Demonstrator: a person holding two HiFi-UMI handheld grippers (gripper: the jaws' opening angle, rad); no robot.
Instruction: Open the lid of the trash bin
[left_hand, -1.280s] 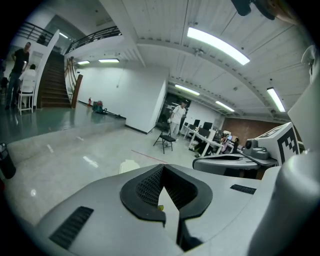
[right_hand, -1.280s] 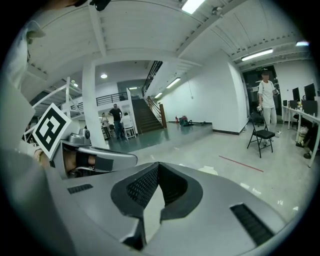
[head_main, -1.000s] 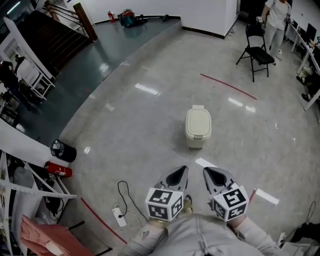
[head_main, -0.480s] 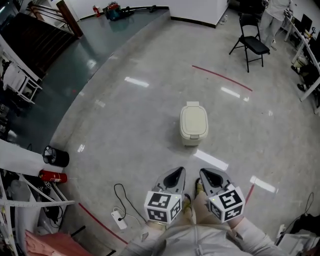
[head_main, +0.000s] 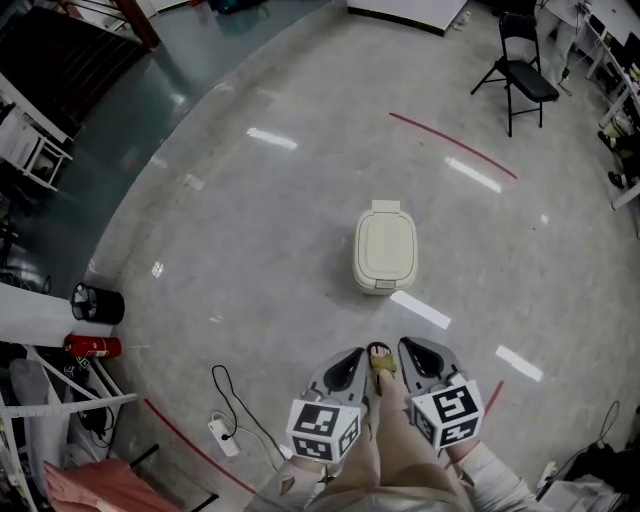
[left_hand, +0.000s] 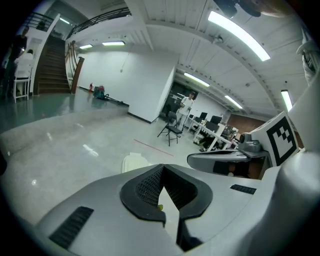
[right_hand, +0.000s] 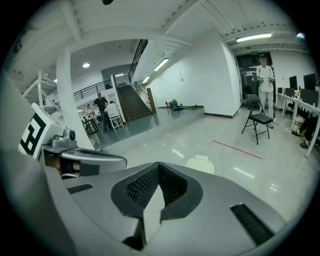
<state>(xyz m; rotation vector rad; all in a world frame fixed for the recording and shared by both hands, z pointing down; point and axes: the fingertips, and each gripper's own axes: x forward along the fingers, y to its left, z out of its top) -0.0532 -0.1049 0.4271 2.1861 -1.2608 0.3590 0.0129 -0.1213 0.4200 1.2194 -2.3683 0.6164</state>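
- The trash bin, cream-coloured, stands upright on the grey floor. It is well in from the curved edge where the grey meets darker green flooring.
- Its lid lies flat and closed.
- The left claw has its jaws together, with nothing between them.
- The right claw likewise has its jaws together and is empty.
- Both claws hang side by side, pointing toward the bin and well apart from it.
- A foot shows between the two claws.
- A red line crosses the floor beyond the bin, and a black folding chair stands near the far right corner.
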